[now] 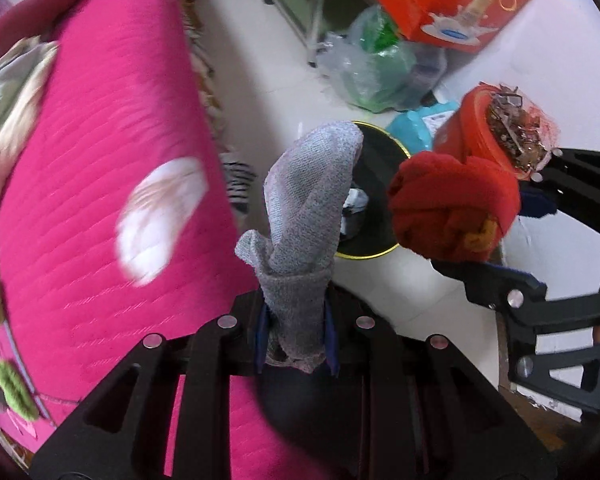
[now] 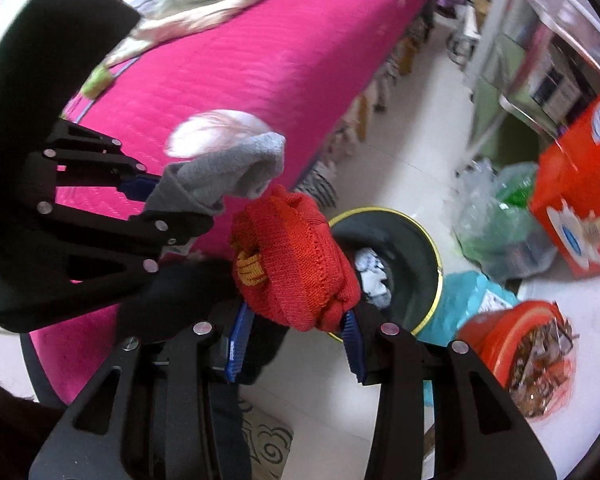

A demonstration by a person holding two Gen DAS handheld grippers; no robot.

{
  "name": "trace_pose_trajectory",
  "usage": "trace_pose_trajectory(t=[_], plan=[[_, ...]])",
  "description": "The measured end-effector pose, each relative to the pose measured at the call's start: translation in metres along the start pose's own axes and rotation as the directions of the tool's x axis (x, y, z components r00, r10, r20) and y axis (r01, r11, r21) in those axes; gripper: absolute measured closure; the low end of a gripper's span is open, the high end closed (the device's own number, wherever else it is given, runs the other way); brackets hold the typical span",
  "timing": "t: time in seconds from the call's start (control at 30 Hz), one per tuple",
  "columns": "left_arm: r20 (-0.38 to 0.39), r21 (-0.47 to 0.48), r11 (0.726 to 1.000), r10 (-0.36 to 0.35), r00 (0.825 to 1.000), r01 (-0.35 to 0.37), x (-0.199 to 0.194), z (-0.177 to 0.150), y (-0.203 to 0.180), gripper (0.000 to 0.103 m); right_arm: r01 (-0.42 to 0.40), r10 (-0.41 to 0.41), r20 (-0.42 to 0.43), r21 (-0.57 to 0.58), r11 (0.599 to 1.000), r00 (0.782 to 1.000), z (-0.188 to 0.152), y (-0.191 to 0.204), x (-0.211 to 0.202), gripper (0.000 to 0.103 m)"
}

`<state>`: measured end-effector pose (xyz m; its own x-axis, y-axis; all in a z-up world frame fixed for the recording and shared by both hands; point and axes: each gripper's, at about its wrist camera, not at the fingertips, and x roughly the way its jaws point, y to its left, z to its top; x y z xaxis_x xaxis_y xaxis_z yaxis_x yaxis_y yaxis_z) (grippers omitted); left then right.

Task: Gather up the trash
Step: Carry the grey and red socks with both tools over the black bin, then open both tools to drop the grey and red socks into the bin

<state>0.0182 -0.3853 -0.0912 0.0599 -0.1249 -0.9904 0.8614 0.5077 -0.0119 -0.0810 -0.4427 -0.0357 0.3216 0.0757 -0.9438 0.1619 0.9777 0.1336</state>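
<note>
My left gripper (image 1: 294, 338) is shut on a grey sock (image 1: 310, 208) that stands up from its fingers; it also shows in the right wrist view (image 2: 224, 178). My right gripper (image 2: 296, 330) is shut on a balled red knitted sock (image 2: 296, 258), also seen in the left wrist view (image 1: 452, 208). Both are held above the floor, close to a black round bin with a yellow rim (image 2: 416, 240) that holds crumpled white paper (image 2: 374, 276). The bin shows behind the grey sock in the left wrist view (image 1: 376, 184).
A bed with a bright pink quilt (image 1: 100, 160) fills the left side. A red tub of scraps (image 2: 528, 356), a turquoise bag (image 2: 460, 296), clear and green plastic bags (image 2: 496, 216) and a red box (image 2: 580, 184) crowd the white floor by the bin.
</note>
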Motion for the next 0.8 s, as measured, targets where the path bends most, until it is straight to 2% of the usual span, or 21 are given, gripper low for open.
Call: trace_pose_trajectory(t=[0.27,0.3,0.33,0.4,0.43,0.6,0.77,0.8], plan=[[-0.064,0.061,0.996,-0.063,0.996,0.067,0.041,0.041,-0.047,0.078,0.035,-0.034,-0.015,0.099,0.994,0.999,-0.017,-0.051,0.003,0.065],[-0.070,0.066,0.995,-0.069,0.995,0.073,0.044,0.044,-0.050,0.070,0.041,-0.039,-0.019,0.110,0.993,0.999,-0.019,-0.057,0.004,0.065],[-0.080,0.071,0.994,-0.076,0.994,0.081,0.047,0.048,-0.054,0.051,0.043,-0.041,-0.023,0.119,0.992,0.999,-0.020,-0.063,0.006,0.065],[-0.063,0.075,0.996,-0.049,0.997,0.053,0.048,0.052,-0.057,0.028,0.050,-0.046,-0.029,0.133,0.990,0.999,-0.021,-0.070,0.010,0.065],[-0.050,0.080,0.996,-0.023,0.998,0.027,0.048,0.053,-0.058,0.025,0.053,-0.049,-0.033,0.137,0.989,0.998,-0.021,-0.073,0.012,0.065],[-0.051,0.073,0.997,0.001,0.999,0.002,0.047,0.051,-0.050,0.025,0.055,-0.048,-0.056,0.146,0.988,0.997,-0.017,-0.080,0.025,0.065],[-0.048,0.051,0.996,0.076,0.996,-0.074,0.049,0.044,-0.037,0.020,0.077,-0.062,-0.095,0.168,0.983,0.994,-0.012,-0.086,0.046,0.056],[-0.050,0.043,0.996,0.081,0.995,-0.078,0.049,0.041,-0.033,0.019,0.081,-0.063,-0.108,0.170,0.982,0.992,-0.011,-0.087,0.052,0.051]])
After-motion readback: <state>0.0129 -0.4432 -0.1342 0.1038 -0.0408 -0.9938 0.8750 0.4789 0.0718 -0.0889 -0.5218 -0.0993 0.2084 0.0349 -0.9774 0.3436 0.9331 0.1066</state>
